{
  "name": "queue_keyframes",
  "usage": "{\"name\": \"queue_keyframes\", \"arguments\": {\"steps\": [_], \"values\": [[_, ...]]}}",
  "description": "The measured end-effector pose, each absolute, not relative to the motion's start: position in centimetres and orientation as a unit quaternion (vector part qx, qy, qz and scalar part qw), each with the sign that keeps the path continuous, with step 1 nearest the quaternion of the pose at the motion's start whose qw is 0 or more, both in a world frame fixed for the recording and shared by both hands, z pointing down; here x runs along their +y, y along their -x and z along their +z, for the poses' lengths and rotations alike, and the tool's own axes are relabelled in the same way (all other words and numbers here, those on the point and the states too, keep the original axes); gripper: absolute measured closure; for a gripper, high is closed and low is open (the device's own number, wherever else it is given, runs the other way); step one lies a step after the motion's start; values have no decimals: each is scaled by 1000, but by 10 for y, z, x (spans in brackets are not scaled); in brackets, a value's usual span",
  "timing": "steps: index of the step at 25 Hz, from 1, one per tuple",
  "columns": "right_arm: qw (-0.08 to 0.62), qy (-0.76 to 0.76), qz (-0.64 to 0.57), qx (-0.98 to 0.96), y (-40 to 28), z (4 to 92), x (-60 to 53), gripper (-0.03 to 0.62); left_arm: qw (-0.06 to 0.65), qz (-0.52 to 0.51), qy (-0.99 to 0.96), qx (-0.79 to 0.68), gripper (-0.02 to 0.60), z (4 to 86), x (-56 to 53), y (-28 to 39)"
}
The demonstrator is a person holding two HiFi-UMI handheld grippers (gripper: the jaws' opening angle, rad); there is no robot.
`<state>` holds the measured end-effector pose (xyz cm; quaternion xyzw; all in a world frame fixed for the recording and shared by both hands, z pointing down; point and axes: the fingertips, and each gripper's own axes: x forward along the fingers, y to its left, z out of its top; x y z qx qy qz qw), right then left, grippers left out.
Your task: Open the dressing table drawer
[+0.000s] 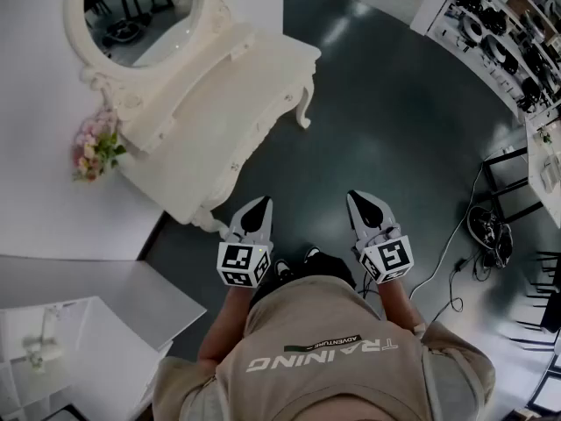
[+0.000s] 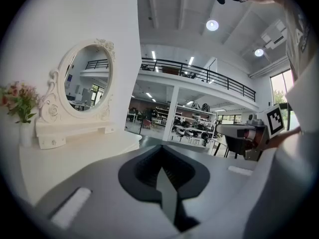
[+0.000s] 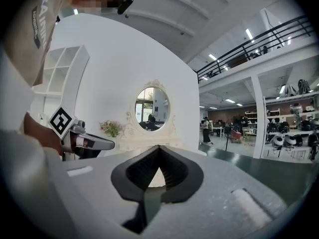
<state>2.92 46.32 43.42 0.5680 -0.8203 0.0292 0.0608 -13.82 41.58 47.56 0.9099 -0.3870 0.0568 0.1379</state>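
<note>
The white dressing table (image 1: 219, 73) stands at the upper left against the wall, with an oval mirror (image 1: 140, 11) and a bunch of pink flowers (image 1: 95, 147). Its drawer front (image 1: 252, 140) faces the dark floor and carries a small knob (image 1: 233, 167). My left gripper (image 1: 257, 213) hovers just off the table's near corner, shut and empty. My right gripper (image 1: 364, 207) is beside it over the floor, also shut with nothing in it. In the left gripper view the closed jaws (image 2: 162, 169) point past the table top (image 2: 75, 153). The right gripper view has the table (image 3: 149, 142) straight ahead beyond its closed jaws (image 3: 158, 171).
A white shelf unit (image 1: 53, 349) stands at the lower left. Cables (image 1: 456, 270) trail over the dark floor (image 1: 394, 121) on the right, near a black frame (image 1: 508, 182). Racks of gear (image 1: 500, 33) fill the top right corner.
</note>
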Motion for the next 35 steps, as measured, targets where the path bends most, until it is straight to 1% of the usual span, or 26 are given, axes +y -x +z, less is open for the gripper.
{"name": "queue_keyframes", "arguments": {"steps": [4, 10, 20, 24, 29, 35], "values": [[81, -562, 12, -823, -33, 434, 455, 592, 138, 46, -910, -389, 563, 473, 408, 130], [82, -581, 5, -809, -42, 425, 453, 592, 150, 53, -914, -374, 563, 482, 402, 113], [95, -566, 39, -818, -60, 454, 423, 592, 167, 86, -921, -342, 563, 502, 375, 67], [86, -561, 56, -822, -83, 464, 389, 592, 149, 91, -926, -336, 563, 488, 343, 42], [60, -551, 47, -831, -106, 458, 327, 592, 131, 109, -924, -342, 563, 479, 287, 16], [51, -521, 17, -852, -128, 449, 268, 592, 108, 111, -923, -353, 563, 463, 235, -16]]}}
